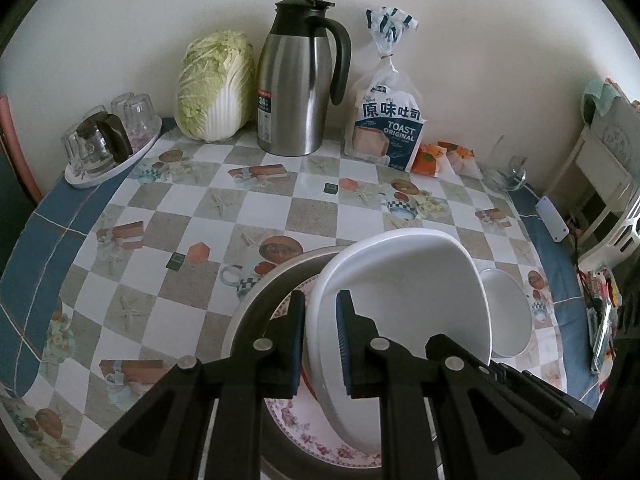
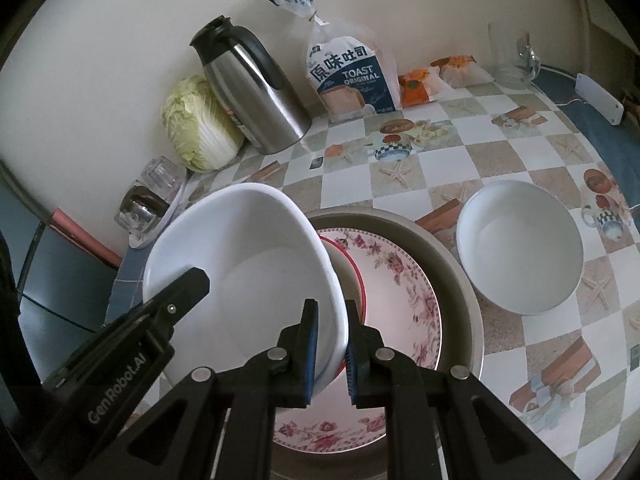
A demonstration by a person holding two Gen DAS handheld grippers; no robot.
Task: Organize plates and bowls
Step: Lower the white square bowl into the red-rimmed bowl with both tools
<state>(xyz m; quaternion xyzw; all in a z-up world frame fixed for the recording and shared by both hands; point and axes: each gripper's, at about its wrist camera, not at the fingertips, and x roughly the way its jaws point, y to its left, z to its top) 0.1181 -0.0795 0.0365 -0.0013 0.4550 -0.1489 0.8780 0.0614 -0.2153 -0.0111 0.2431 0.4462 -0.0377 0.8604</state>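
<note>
Both grippers pinch the rim of one big white bowl (image 2: 248,264), one on each side. The left gripper (image 1: 320,344) squeezes its near edge, and the right gripper (image 2: 332,344) squeezes the other edge. The bowl tilts above a flowery plate (image 2: 400,280) that sits in a grey pan (image 2: 456,280). A smaller white bowl (image 2: 520,248) sits on the checked table (image 1: 200,216) just beside the pan.

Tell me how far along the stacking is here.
Done: the floral plate sits inside the grey dish. In hand: the left gripper and right gripper both clamp the rim of the large white bowl, tilted over that stack. Left: the smaller white bowl stands apart on the table.
</note>
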